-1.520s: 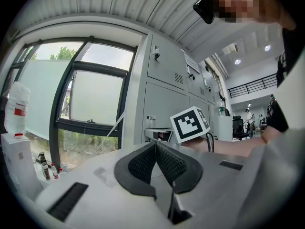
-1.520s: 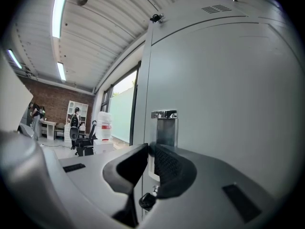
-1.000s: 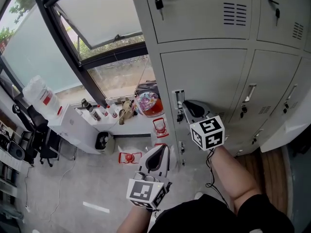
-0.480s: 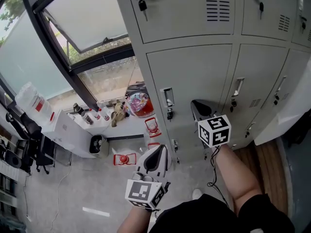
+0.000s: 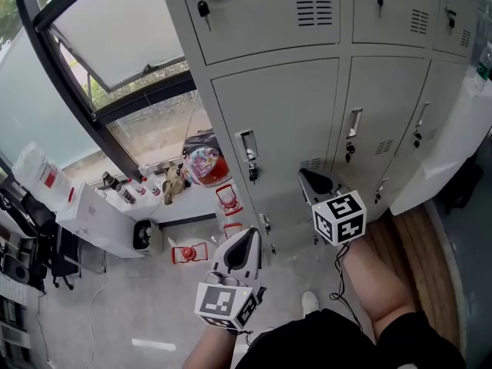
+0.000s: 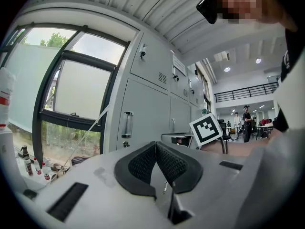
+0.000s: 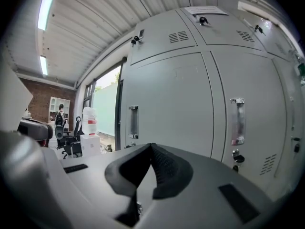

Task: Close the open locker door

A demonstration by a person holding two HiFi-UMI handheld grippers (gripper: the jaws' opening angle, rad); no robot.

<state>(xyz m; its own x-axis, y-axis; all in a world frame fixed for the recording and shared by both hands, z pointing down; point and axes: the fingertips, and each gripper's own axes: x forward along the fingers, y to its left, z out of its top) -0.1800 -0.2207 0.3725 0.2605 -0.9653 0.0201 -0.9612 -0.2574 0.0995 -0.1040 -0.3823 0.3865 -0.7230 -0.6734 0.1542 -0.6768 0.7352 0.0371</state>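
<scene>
The grey locker door (image 5: 284, 129) with its handle (image 5: 247, 146) lies flush with the neighbouring doors; no door stands open in any view. My right gripper (image 5: 311, 181) hangs in front of that door, below and right of the handle and apart from it, jaws shut on nothing. In the right gripper view the right gripper (image 7: 151, 146) faces the door (image 7: 167, 104) and its handle (image 7: 134, 121). My left gripper (image 5: 247, 241) sits lower, nearer my body, also shut and empty. In the left gripper view the left gripper (image 6: 155, 144) looks along the locker row (image 6: 143, 113).
A big window (image 5: 100, 60) stands left of the lockers. Below it are a low white cabinet (image 5: 100, 214) with bottles, a colourful bag (image 5: 201, 164), red items (image 5: 188, 252) on the floor and black chairs (image 5: 46, 252). A white panel (image 5: 446, 144) stands at right.
My right gripper has drawn back from beside the door handle and now sits below and right of it. The lockers have slid left in the head view. The left gripper has barely shifted.
</scene>
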